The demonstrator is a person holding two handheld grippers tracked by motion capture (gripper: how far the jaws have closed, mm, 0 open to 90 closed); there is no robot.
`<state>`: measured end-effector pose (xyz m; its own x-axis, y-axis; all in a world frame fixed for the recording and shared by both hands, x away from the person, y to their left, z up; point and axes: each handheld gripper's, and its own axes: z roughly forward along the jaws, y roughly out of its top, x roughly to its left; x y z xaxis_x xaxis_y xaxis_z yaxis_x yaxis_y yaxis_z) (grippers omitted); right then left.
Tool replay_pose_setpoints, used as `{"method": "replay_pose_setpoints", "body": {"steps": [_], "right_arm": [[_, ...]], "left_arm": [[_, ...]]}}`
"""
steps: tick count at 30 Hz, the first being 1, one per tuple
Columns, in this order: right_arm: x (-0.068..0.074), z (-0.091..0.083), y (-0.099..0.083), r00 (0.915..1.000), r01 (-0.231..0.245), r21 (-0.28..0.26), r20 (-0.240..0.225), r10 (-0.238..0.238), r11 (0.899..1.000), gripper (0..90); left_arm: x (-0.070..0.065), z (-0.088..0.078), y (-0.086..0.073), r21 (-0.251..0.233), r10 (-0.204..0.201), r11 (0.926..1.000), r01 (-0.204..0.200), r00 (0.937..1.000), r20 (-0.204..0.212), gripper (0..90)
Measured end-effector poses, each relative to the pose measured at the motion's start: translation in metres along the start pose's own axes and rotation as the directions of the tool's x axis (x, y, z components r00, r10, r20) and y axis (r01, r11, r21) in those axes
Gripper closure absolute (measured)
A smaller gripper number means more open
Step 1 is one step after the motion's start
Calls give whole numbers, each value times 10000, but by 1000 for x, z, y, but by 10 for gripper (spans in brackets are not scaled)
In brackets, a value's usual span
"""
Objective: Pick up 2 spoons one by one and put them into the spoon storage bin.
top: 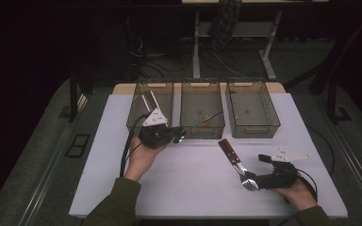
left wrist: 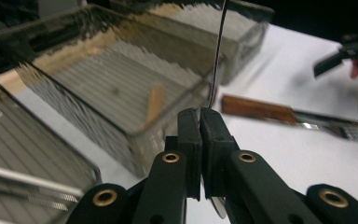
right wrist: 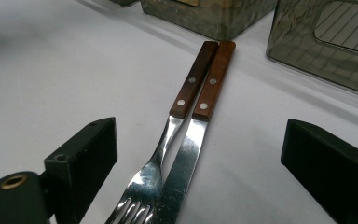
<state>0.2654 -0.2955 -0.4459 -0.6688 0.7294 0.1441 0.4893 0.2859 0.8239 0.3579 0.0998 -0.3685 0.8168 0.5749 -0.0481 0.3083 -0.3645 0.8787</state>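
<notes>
My left gripper point(top: 178, 136) point(left wrist: 200, 112) is shut on a thin dark utensil point(top: 202, 122) point(left wrist: 218, 56), seen edge-on. The utensil slants up from the jaws over the middle bin point(top: 202, 132). A fork point(right wrist: 161, 154) and a knife point(right wrist: 191, 149), both with brown wooden handles, lie side by side on the white table point(top: 184, 183); in the high view the pair point(top: 232, 155) is at the right front. My right gripper point(top: 252, 184) point(right wrist: 203, 137) is open, one jaw on each side of their metal ends, not touching them.
Three clear plastic bins stand in a row at the table's back: left point(top: 136, 117), middle and right point(top: 253, 129). The left bin holds a silver utensil point(top: 148, 100). A person's hands point(top: 141, 160) come in from the near edge.
</notes>
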Motion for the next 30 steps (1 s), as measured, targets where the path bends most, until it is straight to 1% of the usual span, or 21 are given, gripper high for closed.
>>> {"method": "replay_pose_setpoints", "body": {"steps": [4,7,8,14,19,21,23,25,27,28,29,30], "right_arm": [[0,-1,0,10000,-35,-29,-2,35,10000,104],[-1,-1,0,10000,-24,-44,-7,24,10000,104],[-1,-1,0,10000,-28,-45,-7,28,10000,104],[0,-2,0,10000,-13,-97,-32,12,10000,104],[0,-2,0,10000,-5,-107,-40,5,9999,104],[0,-3,0,10000,-14,-111,-38,14,9999,104],[0,-3,0,10000,-36,-112,-45,36,9999,105],[-1,-4,0,10000,-45,-120,-48,44,9999,104],[-1,-4,0,10000,-51,-140,-47,50,9999,104],[-1,-4,0,10000,-46,-140,-48,45,9999,104],[-1,-4,0,10000,-35,-137,-59,35,9999,105],[-1,-4,0,10000,-24,-138,-58,23,9999,104]], "left_arm": [[6,14,12,-66,-112,9999,111,9998,-163,874],[10,24,21,51,-42,10000,44,9994,-339,874],[11,28,23,140,15,9999,-9,9989,-461,873],[21,47,31,400,-112,9991,147,9961,-880,873],[28,60,34,791,-207,9964,299,9932,-1146,873],[31,64,33,882,-372,9949,479,9921,-1197,873],[33,67,32,866,-556,9940,669,9904,-1267,872],[35,71,30,972,-674,9920,805,9890,-1317,872],[36,74,28,1122,-728,9898,875,9890,-1288,872],[36,76,27,1208,-828,9877,996,9871,-1368,870],[36,77,26,1323,-834,9858,1030,9857,-1462,863],[36,77,26,1223,-863,9868,1062,9836,-1581,837]]}}
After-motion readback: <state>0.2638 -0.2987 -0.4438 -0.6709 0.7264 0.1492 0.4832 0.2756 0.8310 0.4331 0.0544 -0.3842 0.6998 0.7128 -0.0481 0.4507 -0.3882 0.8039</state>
